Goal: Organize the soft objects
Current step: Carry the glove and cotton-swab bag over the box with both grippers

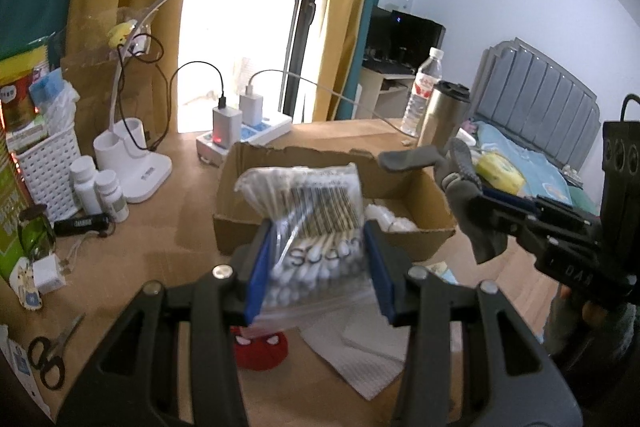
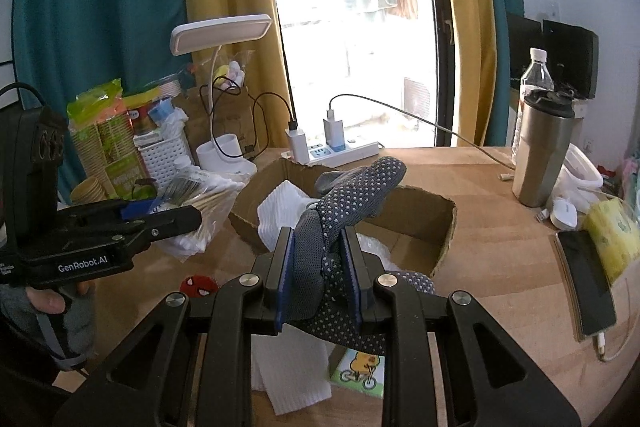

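Grey dotted glove [image 2: 344,219] pinched in right gripper [image 2: 318,279], above cardboard box [image 2: 424,223]

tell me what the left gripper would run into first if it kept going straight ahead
Probably the open brown cardboard box: the left gripper, shut on the clear bag of cotton swabs, points at its near wall, though depth is hard to judge.

Bag of cotton swabs [image 1: 316,223]: clear plastic, barcode label, clamped between blue pads, held above the open cardboard box [image 1: 332,203]. Grey dotted glove [image 2: 344,211]: limp, pinched at mid-length, raised over the same box holding white tissue [image 2: 280,211].
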{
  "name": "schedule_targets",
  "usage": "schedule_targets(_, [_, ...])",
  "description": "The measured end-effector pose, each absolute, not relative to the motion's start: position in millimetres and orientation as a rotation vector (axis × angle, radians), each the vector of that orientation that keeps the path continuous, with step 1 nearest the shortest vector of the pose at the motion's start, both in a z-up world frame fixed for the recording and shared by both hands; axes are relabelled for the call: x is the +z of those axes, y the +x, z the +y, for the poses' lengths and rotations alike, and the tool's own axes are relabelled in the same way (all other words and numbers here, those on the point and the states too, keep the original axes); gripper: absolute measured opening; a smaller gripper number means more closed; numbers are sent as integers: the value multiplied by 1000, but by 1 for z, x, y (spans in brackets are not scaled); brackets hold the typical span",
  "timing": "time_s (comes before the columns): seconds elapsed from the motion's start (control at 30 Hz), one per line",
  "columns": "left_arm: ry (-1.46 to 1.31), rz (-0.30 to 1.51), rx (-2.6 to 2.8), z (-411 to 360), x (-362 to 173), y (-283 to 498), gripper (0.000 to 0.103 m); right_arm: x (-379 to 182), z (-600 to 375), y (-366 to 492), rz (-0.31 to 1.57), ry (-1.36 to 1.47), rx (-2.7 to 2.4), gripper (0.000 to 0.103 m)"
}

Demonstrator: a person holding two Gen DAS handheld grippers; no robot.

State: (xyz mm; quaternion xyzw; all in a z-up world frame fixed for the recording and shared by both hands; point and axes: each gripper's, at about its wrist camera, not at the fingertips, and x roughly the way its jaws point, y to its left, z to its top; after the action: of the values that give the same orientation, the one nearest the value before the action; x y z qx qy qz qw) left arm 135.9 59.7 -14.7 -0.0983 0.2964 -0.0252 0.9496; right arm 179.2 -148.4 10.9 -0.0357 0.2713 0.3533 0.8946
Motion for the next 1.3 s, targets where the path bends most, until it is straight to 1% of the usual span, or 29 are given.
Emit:
schedule_targets(0.67, [-188, 613, -33, 75, -16, 177, 45, 4, -131, 223, 600, -67, 747, 25])
schedule_targets(1.3, [-169, 672, -17, 87, -42, 235, 45, -21, -110, 260, 679, -59, 769, 25])
